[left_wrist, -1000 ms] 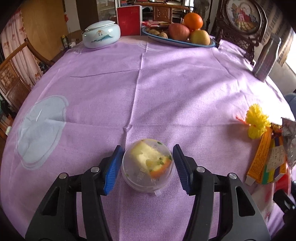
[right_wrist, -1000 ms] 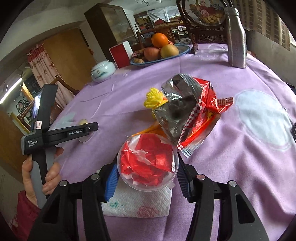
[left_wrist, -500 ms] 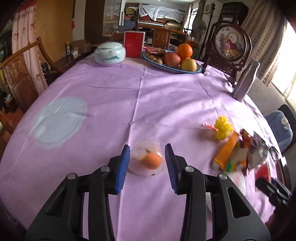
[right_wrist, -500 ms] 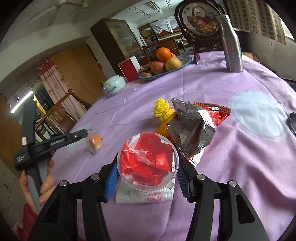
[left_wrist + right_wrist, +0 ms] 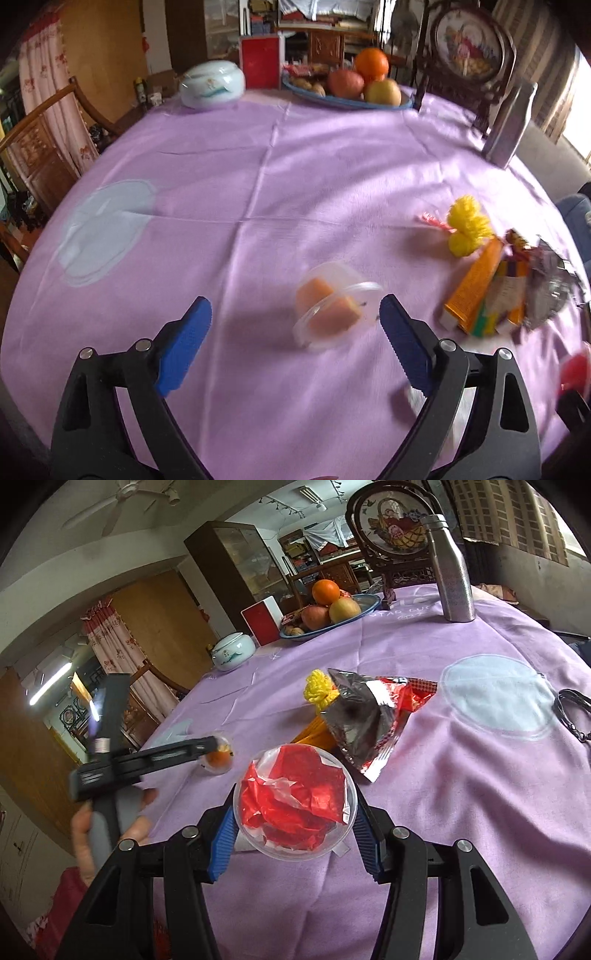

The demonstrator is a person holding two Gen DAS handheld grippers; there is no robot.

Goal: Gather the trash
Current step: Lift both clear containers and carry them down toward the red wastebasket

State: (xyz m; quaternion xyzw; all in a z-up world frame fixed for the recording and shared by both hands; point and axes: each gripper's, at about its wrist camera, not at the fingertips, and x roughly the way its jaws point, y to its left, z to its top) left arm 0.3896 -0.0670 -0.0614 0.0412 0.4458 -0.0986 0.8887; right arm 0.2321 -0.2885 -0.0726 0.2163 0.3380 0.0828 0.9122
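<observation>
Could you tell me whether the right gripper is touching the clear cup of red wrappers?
Touching: the right wrist view shows the right gripper with both blue pads pressed against the sides of the clear cup.

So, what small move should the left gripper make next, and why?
Probably draw the left gripper back and clear. Its jaws are opening, and the clear cup with fruit scraps lies tipped between them beside the wrapper pile; no pad presses it. The right gripper grips the cup of red wrappers.
</observation>
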